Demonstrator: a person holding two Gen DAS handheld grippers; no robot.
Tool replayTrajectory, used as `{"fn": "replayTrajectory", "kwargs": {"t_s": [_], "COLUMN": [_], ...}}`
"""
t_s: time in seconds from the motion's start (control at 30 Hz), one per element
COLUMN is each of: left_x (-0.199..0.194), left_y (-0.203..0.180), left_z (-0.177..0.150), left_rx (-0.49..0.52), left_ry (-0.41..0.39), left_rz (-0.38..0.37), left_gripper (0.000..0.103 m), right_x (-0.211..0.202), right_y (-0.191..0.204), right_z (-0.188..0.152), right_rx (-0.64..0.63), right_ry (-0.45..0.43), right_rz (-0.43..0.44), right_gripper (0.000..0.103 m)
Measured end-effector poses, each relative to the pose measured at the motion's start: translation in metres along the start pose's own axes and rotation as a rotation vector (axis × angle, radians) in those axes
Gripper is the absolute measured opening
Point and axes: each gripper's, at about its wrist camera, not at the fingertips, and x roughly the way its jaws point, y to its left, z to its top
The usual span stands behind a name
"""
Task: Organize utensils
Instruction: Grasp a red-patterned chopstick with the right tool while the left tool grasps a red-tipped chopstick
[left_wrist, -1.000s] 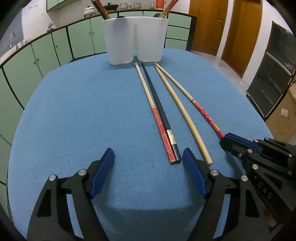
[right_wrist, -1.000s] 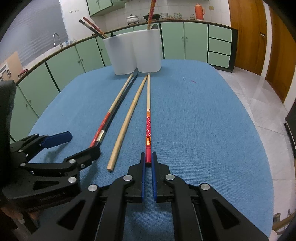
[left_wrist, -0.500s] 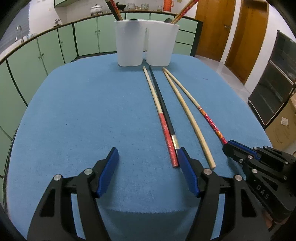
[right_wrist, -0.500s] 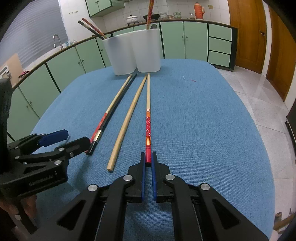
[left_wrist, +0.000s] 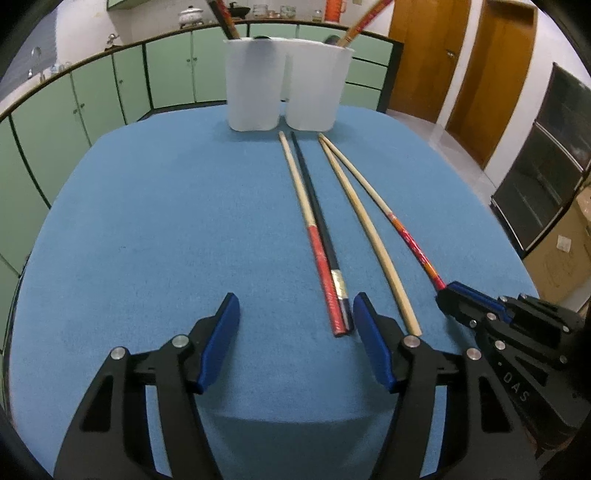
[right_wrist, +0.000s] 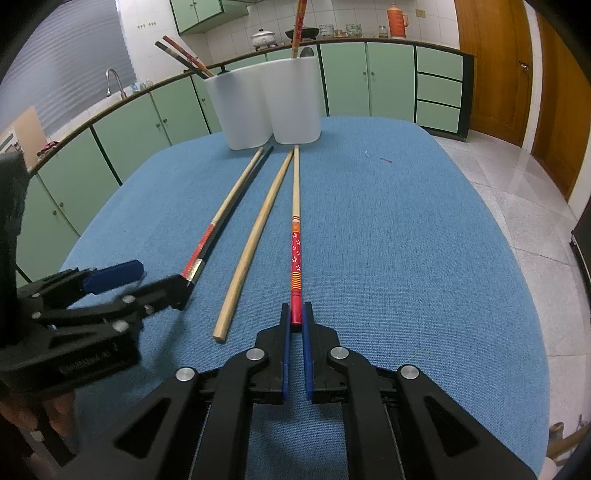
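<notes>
Home kitchen — green cabinets (right_wrist: 391, 77), sink tap (right_wrist: 112, 79), pot (right_wrist: 263, 37), thermos (right_wrist: 394, 20) on counter

I count four chopsticks (left_wrist: 364, 221) ahead of my grippers, two white cups (right_wrist: 266, 105) beyond, holding three more chopsticks (right_wrist: 183, 55).

Both tools are matte black plastic frames with triangular cut-outs and silver round screw heads. The left gripper (left_wrist: 295, 325) has blue finger pads (left_wrist: 221, 343). The right gripper (right_wrist: 295, 325) has thin blue pads and white "DAS" lettering on its side.
</notes>
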Motion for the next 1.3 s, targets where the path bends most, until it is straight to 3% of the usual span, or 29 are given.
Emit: {"fn": "replayTrajectory", "kwargs": {"t_s": [0.13, 0.43, 0.77, 0.83, 0.93, 1.2, 1.3], "left_x": [0.006, 0.013, -0.003, -0.004, -0.005, -0.004, -0.004], "left_y": [0.007, -0.007, -0.002, -0.003, -0.004, -0.011, -0.015], "left_z": [0.002, 0.004, -0.014, -0.016, -0.015, -0.015, -0.015], "left_rx": [-0.016, 0.059, -0.013, -0.009, -0.019, -0.005, 0.004], "left_ry": [0.014, 0.027, 0.006, -0.004, -0.009, -0.012, -0.018], "left_rz": [0.018, 0.02, -0.018, -0.006, -0.007, 0.0, 0.01], "left_gripper": [0.063, 0.063, 0.06, 0.057, 0.044, 0.038, 0.028], "right_x": [0.0, 0.0, 0.0, 0.0, 0.0, 0.0, 0.0], "right_y": [0.0, -0.001, -0.001, -0.002, -0.001, -0.002, -0.002], "right_z": [0.0, 0.0, 0.0, 0.0, 0.0, 0.0, 0.0], "right_rx": [0.0, 0.002, 0.006, 0.006, 0.006, 0.01, 0.013], "right_ry": [0.0, 0.001, 0.001, 0.001, 0.002, 0.002, 0.003], "right_rz": [0.0, 0.002, 0.007, 0.007, 0.007, 0.009, 0.008], "right_gripper": [0.006, 0.006, 0.006, 0.006, 0.006, 0.006, 0.006]}}
